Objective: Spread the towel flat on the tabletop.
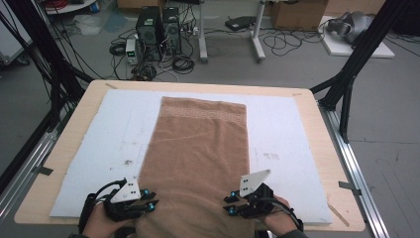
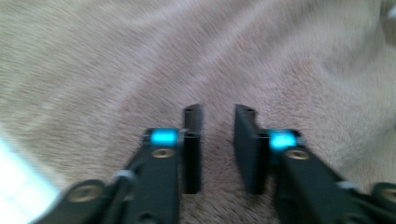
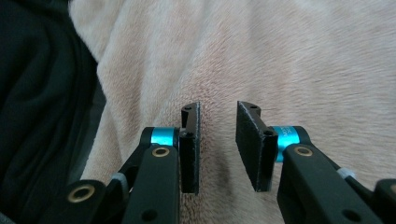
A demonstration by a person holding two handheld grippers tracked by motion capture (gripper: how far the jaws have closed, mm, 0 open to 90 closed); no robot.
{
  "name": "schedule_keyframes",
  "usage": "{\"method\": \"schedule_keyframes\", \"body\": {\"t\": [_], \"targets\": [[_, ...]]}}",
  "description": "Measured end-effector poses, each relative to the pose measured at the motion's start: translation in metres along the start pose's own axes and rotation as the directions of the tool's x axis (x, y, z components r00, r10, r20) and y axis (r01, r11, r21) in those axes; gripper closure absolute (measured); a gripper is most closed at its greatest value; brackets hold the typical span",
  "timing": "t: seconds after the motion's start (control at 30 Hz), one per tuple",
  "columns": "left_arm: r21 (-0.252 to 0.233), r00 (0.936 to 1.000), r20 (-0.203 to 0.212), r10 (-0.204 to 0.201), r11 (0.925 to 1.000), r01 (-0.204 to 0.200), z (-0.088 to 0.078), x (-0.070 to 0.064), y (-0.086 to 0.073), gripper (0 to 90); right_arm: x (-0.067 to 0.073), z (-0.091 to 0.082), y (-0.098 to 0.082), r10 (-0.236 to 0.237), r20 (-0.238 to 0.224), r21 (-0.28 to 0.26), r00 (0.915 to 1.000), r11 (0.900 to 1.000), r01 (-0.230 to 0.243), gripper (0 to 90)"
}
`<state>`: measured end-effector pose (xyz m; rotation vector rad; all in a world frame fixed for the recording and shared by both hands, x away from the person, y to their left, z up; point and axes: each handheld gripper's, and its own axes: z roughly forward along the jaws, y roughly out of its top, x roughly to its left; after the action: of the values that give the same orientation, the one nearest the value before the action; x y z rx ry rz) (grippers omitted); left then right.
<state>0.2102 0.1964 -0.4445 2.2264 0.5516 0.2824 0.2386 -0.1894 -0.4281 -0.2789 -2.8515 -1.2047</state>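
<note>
I see a tan towel (image 1: 198, 153) lying lengthwise down the middle of a white mat (image 1: 99, 148) that covers most of the wooden counter (image 1: 324, 148). The towel's far end, with a woven border band, sits short of the counter's far edge; its near end runs over the near edge toward me.

My left gripper (image 1: 150, 202) is at the towel's left side by the counter's near edge, its tips pointing inward over the cloth. In the left gripper view, the left gripper (image 2: 218, 140) has its jaws a narrow gap apart, with towel pile behind them and nothing pinched between the pads; that picture is blurred.

My right gripper (image 1: 229, 204) mirrors it at the towel's right side by the near edge. In the right gripper view, the right gripper (image 3: 218, 142) also has its jaws narrowly parted above the towel, gripping nothing. A dark sleeve (image 3: 37, 116) fills the left of that view.
</note>
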Motion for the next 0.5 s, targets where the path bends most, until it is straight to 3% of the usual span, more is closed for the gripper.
{"method": "schedule_keyframes", "body": {"t": [0.03,0.1,0.13,0.27,0.33,0.4,0.43,0.5], "targets": [[-0.003,1.0000,0.000,-0.003,1.0000,0.003,0.000,0.000,0.000,86.3,0.000,0.005,-0.001,0.001,-0.002,0.022,1.0000,1.000,-0.001,72.5],[-0.001,0.9996,0.009,-0.026,0.9997,0.026,-0.002,0.001,-0.001,88.0,0.000,0.012,-0.002,-0.005,-0.012,0.056,0.9999,0.998,0.006,79.8],[0.004,0.9995,0.009,-0.029,0.9996,0.029,-0.003,0.001,-0.002,88.2,0.001,0.012,-0.003,0.000,-0.018,0.046,0.9998,0.999,0.001,84.7],[0.001,0.9998,0.011,-0.019,0.9998,0.019,-0.014,-0.004,-0.006,88.4,0.005,0.009,-0.002,-0.016,-0.047,0.069,0.9988,0.997,0.019,87.8],[-0.017,0.9992,0.031,-0.026,0.9995,0.027,-0.019,-0.004,-0.006,88.9,0.003,-0.001,-0.003,-0.007,-0.028,0.040,0.9996,0.999,0.008,83.5],[-0.026,0.9988,0.021,-0.044,0.9987,0.044,-0.020,0.000,-0.005,72.9,-0.002,-0.008,-0.006,0.026,0.010,0.012,0.9996,1.000,-0.026,79.6],[-0.032,0.9987,0.024,-0.046,0.9984,0.046,-0.019,0.001,-0.005,69.9,-0.007,-0.009,-0.007,0.037,0.036,0.011,0.9987,0.999,-0.038,77.2],[-0.013,0.9990,0.013,-0.043,0.9990,0.043,-0.013,0.005,-0.004,65.8,-0.012,-0.009,-0.010,0.054,0.046,0.016,0.9975,0.998,-0.055,74.1]]}}
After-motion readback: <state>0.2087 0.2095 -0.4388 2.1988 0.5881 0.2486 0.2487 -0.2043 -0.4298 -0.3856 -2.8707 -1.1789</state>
